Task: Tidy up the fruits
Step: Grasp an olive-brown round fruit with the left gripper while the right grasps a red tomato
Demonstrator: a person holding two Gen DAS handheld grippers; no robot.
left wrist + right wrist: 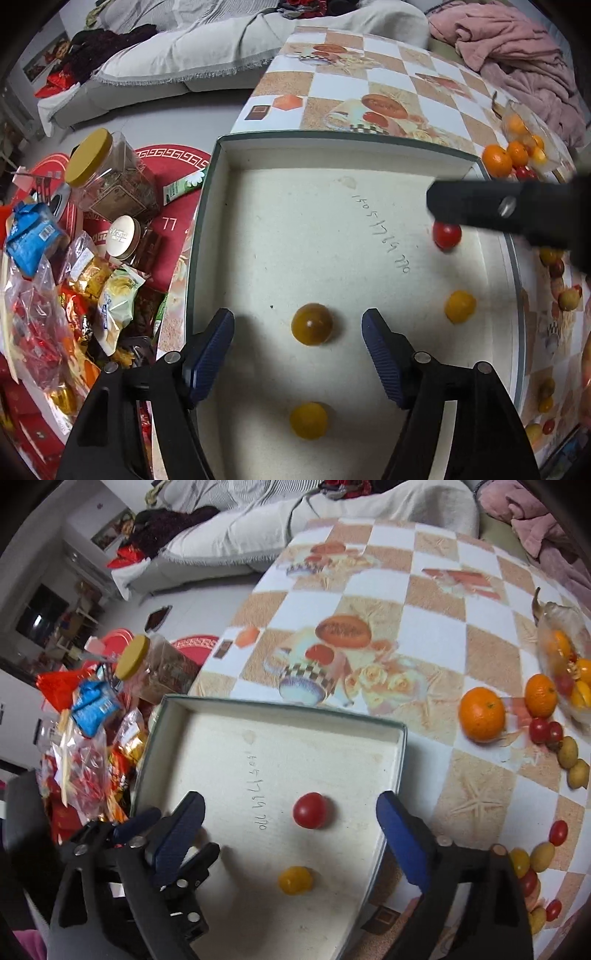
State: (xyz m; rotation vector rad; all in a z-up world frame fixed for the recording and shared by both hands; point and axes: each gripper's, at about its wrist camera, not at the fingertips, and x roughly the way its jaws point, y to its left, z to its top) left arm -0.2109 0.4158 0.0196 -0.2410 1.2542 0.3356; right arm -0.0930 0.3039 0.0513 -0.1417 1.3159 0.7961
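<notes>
Cream box floor (295, 229), four small fruits well apart.

Patterned table (436, 635): box (221, 705), oranges (482, 714), tomatoes (546, 731).

Tomatoes (312, 324) lie in the box (332, 149) on the table (388, 85).

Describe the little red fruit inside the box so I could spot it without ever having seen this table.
Find the shallow white box with pencilled numbers on its floor, lying on the chequered tablecloth. Inside, between the open fingers of the right hand-held gripper, lies a small round red tomato. It is the only red fruit in the box; the others there are yellow or amber.
</notes>
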